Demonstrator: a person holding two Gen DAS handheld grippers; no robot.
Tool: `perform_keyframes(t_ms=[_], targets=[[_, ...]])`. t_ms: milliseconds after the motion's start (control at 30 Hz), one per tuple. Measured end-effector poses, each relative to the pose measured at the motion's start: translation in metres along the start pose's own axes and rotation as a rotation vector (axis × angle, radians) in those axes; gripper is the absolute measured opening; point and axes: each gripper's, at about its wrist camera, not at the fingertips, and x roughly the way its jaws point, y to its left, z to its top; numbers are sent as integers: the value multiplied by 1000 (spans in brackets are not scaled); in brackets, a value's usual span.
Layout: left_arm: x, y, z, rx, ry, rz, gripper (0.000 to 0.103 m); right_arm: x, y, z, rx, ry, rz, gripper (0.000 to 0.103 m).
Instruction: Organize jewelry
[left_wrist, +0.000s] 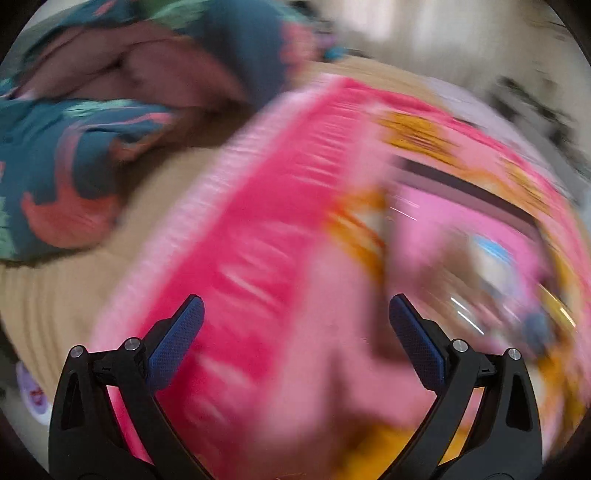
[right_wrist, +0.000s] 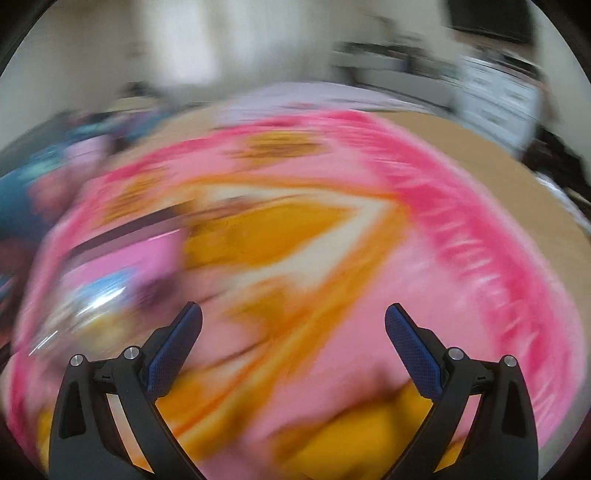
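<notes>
Both views are badly blurred. My left gripper (left_wrist: 295, 314) and right gripper (right_wrist: 293, 321) hang with jaws spread wide, holding nothing, over a pink-and-orange patterned cloth (right_wrist: 332, 350) on a tan mat (left_wrist: 74, 288). I can't make out any jewelry; only glinting streaks (left_wrist: 465, 314) on the cloth.

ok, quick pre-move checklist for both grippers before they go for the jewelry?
1. Left gripper open and holding nothing: ok.
2. Right gripper open and holding nothing: ok.
3. Images sharp enough to aim: not ok, both views are motion-blurred.
4. Jewelry located: cannot tell, only glints near a pink box.
5. Whether the box is open: cannot tell.
6. Pink and orange cloth lying under both grippers: ok.
</notes>
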Motion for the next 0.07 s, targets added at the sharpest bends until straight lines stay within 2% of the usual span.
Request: perform_keyframes(t_ms=[67], targets=[[27, 18, 19, -47, 2, 79, 94, 42, -39, 23, 94, 52, -102, 99]])
